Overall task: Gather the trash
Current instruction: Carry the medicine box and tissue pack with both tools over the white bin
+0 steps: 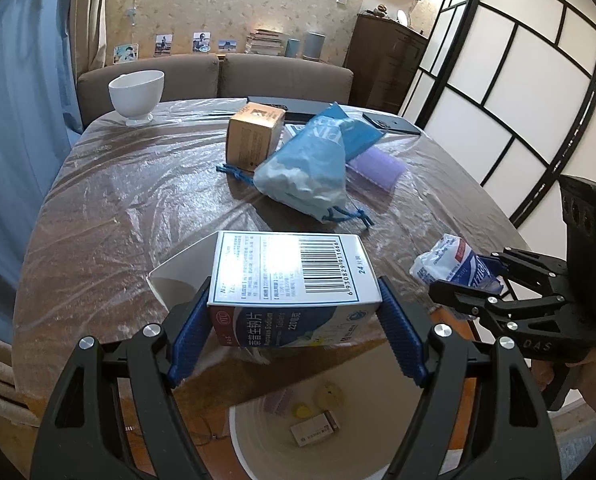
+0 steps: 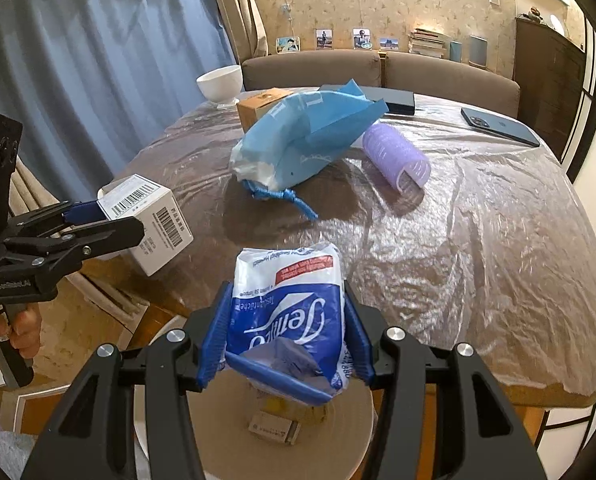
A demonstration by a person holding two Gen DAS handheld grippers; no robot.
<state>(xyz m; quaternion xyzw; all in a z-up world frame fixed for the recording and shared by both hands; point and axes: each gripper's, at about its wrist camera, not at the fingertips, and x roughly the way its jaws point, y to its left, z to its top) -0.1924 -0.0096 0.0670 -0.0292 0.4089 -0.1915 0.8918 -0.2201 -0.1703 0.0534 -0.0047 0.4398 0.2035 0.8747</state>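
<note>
The plastic-covered tabletop (image 1: 117,200) fills the view. At its near edge, over a white bin (image 1: 257,440), the left hand-held gripper (image 1: 295,312) pinches a medicine box (image 1: 293,276) — the right hand-held gripper (image 2: 285,336) pinches a tissue pack (image 2: 289,312).

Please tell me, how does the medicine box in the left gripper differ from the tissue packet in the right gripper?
The medicine box is stiff cardboard with sharp edges and an open end flap; the tissue packet is soft, crumpled plastic. The box shows barcodes on white; the packet is blue and white with script lettering. Both are clamped between blue pads, the box in the left gripper, the packet in the right gripper, above a white bin.
</note>
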